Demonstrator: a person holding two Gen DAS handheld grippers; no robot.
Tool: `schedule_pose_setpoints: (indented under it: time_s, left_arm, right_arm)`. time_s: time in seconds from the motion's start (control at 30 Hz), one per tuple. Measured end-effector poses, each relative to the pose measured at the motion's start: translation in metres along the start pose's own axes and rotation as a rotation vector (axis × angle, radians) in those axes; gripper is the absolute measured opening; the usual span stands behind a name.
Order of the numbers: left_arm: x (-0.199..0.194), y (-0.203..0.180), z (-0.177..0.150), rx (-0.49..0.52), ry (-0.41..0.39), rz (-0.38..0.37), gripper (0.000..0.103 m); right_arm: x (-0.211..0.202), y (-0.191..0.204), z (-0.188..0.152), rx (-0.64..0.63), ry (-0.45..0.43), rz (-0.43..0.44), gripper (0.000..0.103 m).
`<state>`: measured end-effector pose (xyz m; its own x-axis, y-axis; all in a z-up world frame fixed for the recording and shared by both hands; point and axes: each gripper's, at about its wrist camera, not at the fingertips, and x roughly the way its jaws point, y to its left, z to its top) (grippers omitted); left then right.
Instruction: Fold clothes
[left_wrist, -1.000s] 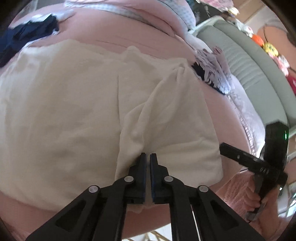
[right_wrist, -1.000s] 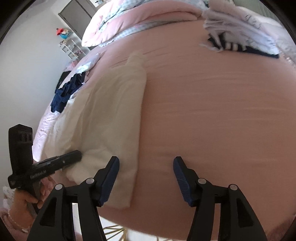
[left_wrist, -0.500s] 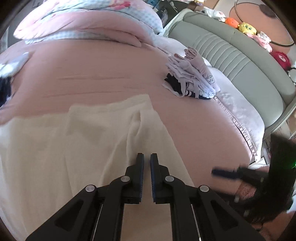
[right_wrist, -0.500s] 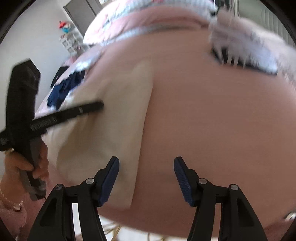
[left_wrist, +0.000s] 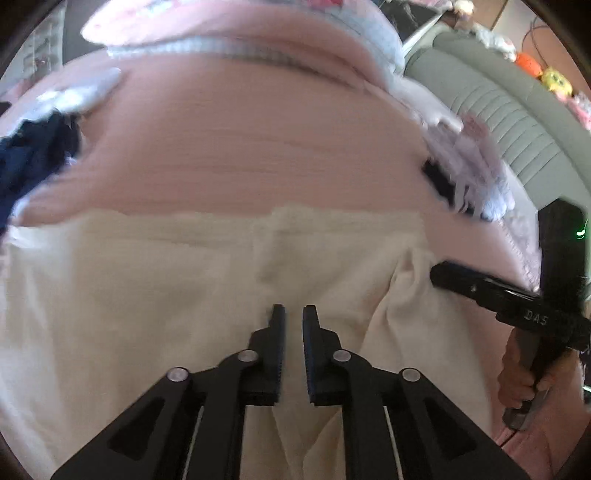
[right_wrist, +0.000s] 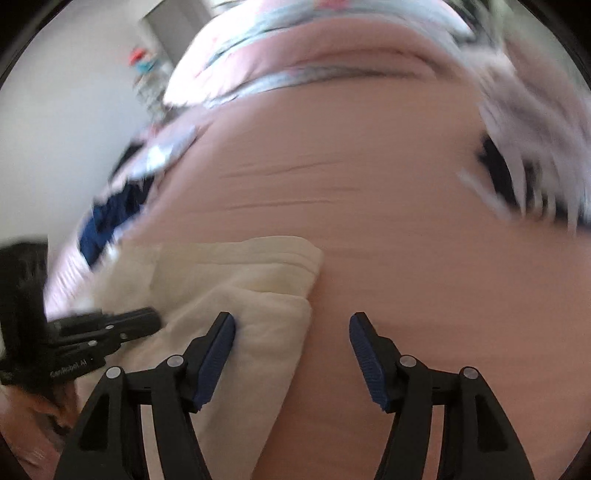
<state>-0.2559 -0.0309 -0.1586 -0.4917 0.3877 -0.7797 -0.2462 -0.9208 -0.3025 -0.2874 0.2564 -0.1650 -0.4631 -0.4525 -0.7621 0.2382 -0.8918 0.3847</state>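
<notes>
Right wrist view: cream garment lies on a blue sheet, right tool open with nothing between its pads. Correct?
Not quite. The sheet is pink, not blue, as the right wrist view shows. The cream garment lies on it, and the right tool is open with nothing between its pads.

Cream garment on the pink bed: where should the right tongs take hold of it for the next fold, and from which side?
A judgement: grip the cream garment at its right-hand folded corner. There the layers stack into a thick, raised edge on the pink bedspread. Come in from the bare bedspread side, sliding one finger under the edge. The right tongs are open and already straddle that corner.
</notes>
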Motion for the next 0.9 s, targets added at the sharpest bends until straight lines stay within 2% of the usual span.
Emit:
schedule_pose_setpoints:
  time_s: [0.07, 0.1, 0.17, 0.23, 0.27, 0.3, 0.37, 0.47, 0.57, 0.67, 0.77, 0.83, 0.9]
  left_arm:
    - [-0.016, -0.016, -0.002, 0.067, -0.053, -0.083, 0.009]
    - [-0.018, -0.024, -0.005, 0.096, -0.055, -0.120, 0.010]
    - [-0.017, -0.038, -0.014, 0.141, -0.041, -0.174, 0.010]
    - [-0.005, -0.043, -0.025, 0.165, 0.020, -0.110, 0.010]
    - [-0.001, -0.039, -0.032, 0.161, 0.047, -0.066, 0.011]
    - [0.002, -0.033, -0.038, 0.150, 0.071, -0.023, 0.016]
    - [-0.017, -0.021, -0.043, 0.083, 0.057, -0.003, 0.016]
    - [-0.062, -0.023, -0.052, 0.103, -0.012, 0.028, 0.017]
    - [-0.077, -0.025, -0.064, 0.082, -0.019, -0.028, 0.022]
    - [-0.066, -0.027, -0.080, 0.039, 0.014, -0.068, 0.022]
    - [-0.061, -0.032, -0.099, 0.097, -0.009, -0.125, 0.022]
    - [-0.054, -0.035, -0.107, 0.141, 0.022, -0.074, 0.022]
    - [-0.054, -0.032, -0.113, 0.138, 0.030, -0.063, 0.022]
  right_arm:
    - [-0.006, 0.008, 0.005, -0.007, -0.037, -0.004, 0.063]
    - [-0.010, 0.014, 0.007, -0.024, -0.063, -0.004, 0.063]
    - [-0.003, 0.021, 0.008, -0.036, -0.043, 0.011, 0.063]
    - [0.017, 0.023, 0.003, -0.058, 0.052, -0.039, 0.064]
    - [0.019, 0.018, 0.000, -0.040, 0.045, -0.025, 0.066]
    - [0.021, 0.012, -0.001, -0.019, 0.031, -0.005, 0.067]
    - [0.018, 0.008, 0.000, 0.022, 0.044, 0.013, 0.067]
    - [-0.007, 0.025, -0.003, 0.000, 0.016, -0.043, 0.065]
    - [-0.042, 0.047, -0.027, -0.020, -0.019, -0.080, 0.065]
    - [-0.061, 0.062, -0.055, -0.002, -0.039, -0.105, 0.065]
    - [-0.065, 0.063, -0.090, 0.041, 0.010, -0.119, 0.065]
    - [-0.061, 0.066, -0.105, 0.030, 0.046, -0.152, 0.065]
    - [-0.060, 0.061, -0.114, 0.035, 0.055, -0.160, 0.065]
